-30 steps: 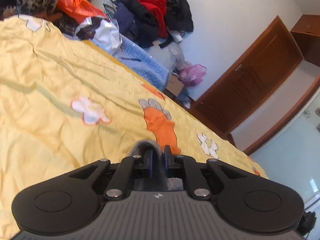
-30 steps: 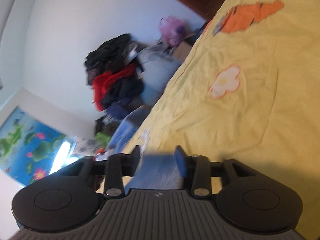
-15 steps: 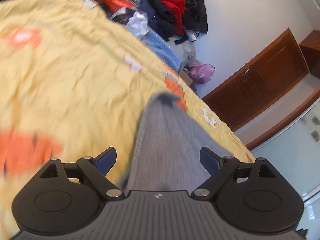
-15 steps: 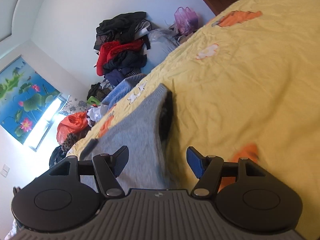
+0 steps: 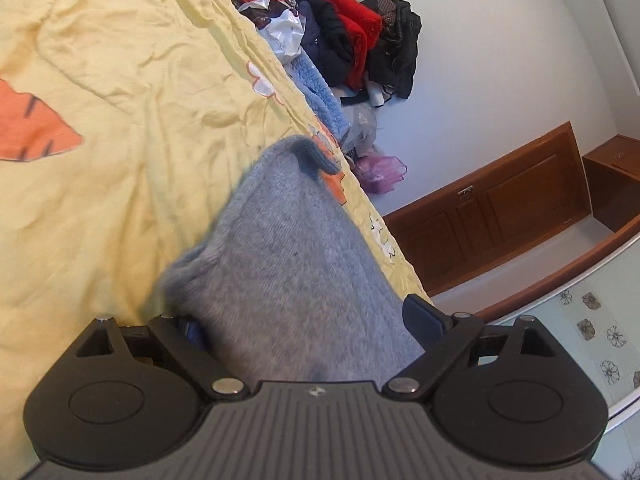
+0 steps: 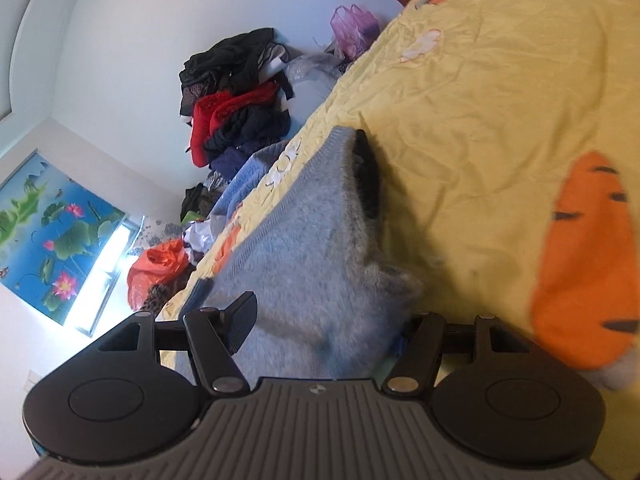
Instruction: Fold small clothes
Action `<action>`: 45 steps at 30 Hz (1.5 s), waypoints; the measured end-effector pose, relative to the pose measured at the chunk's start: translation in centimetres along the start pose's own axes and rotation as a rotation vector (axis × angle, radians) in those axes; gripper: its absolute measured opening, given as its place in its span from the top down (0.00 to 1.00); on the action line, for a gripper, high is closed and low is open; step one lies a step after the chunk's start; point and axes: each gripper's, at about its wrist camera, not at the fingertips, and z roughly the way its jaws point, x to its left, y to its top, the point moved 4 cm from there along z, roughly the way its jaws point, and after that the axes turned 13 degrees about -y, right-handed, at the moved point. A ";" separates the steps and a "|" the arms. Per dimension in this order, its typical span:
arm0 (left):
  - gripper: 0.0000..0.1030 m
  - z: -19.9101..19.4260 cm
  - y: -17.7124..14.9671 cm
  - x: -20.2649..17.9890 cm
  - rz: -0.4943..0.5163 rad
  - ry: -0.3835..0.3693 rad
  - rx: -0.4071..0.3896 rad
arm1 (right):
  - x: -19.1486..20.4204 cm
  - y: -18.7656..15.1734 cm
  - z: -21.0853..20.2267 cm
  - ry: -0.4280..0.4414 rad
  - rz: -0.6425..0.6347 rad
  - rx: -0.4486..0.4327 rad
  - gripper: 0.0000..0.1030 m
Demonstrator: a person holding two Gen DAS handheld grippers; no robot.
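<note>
while both jaws stand apart, a grey sweater (image 5: 288,264) lies on the bed (image 5: 112,128).
left hand-held gripper (image 5: 310,320) is spread wide, sweater between its jaws; right hand-held gripper (image 6: 324,322) has just been narrowing, still spread around the sweater's fuzzy edge. heaped clothes (image 6: 236,92) sit beyond the yellow bedspread.

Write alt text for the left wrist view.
A grey knitted garment lies on a yellow bedspread between the wide-open jaws of the left gripper, which have just opened. Beyond the bed are a pile of clothes against a white wall and a wooden door.
</note>
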 end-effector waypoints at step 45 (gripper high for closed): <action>0.52 2.7 1.1 -0.4 0.676 0.305 0.333 | 3.5 1.8 1.1 -0.166 -0.536 0.124 0.63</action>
